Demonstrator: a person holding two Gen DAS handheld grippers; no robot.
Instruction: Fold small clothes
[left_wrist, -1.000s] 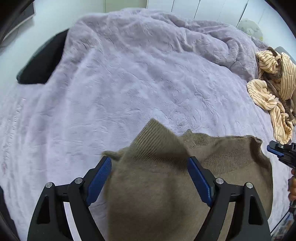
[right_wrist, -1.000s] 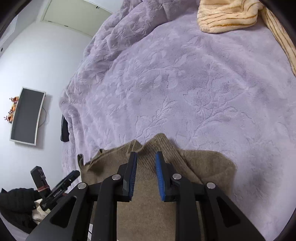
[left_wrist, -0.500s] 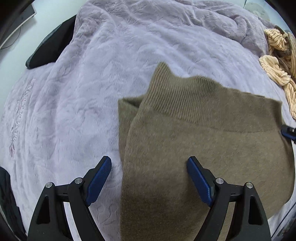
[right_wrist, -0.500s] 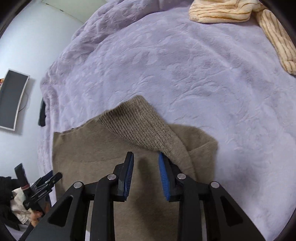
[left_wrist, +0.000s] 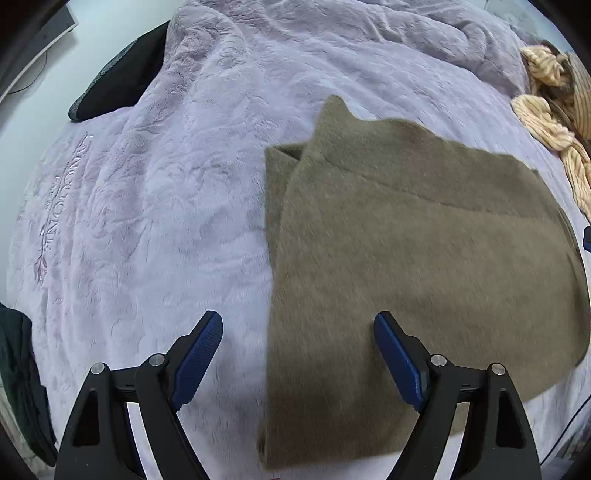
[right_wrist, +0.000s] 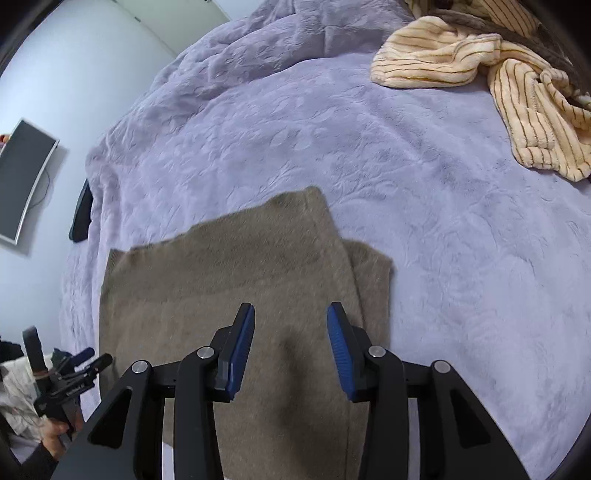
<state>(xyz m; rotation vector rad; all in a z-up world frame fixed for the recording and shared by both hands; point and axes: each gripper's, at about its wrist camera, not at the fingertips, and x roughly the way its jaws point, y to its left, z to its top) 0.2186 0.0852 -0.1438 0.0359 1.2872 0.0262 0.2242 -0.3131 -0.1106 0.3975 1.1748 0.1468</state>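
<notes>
A brown knit sweater (left_wrist: 413, 251) lies folded flat on the lilac blanket (left_wrist: 166, 206). It also shows in the right wrist view (right_wrist: 236, 280), with its ribbed hem at the far edge. My left gripper (left_wrist: 297, 343) is open wide above the sweater's left edge and holds nothing. My right gripper (right_wrist: 291, 332) is open above the sweater's right side and holds nothing. The left gripper also appears at the lower left of the right wrist view (right_wrist: 79, 363), held by a hand.
A cream striped garment (right_wrist: 491, 77) lies bunched at the far right of the bed, also seen in the left wrist view (left_wrist: 554, 122). A black item (left_wrist: 122, 81) sits at the blanket's far left edge. A monitor (right_wrist: 22, 181) hangs on the wall.
Both grippers pulled back from the sweater. The right gripper let go of the hem and opened. The folded-over half now lies flat on the blanket.
</notes>
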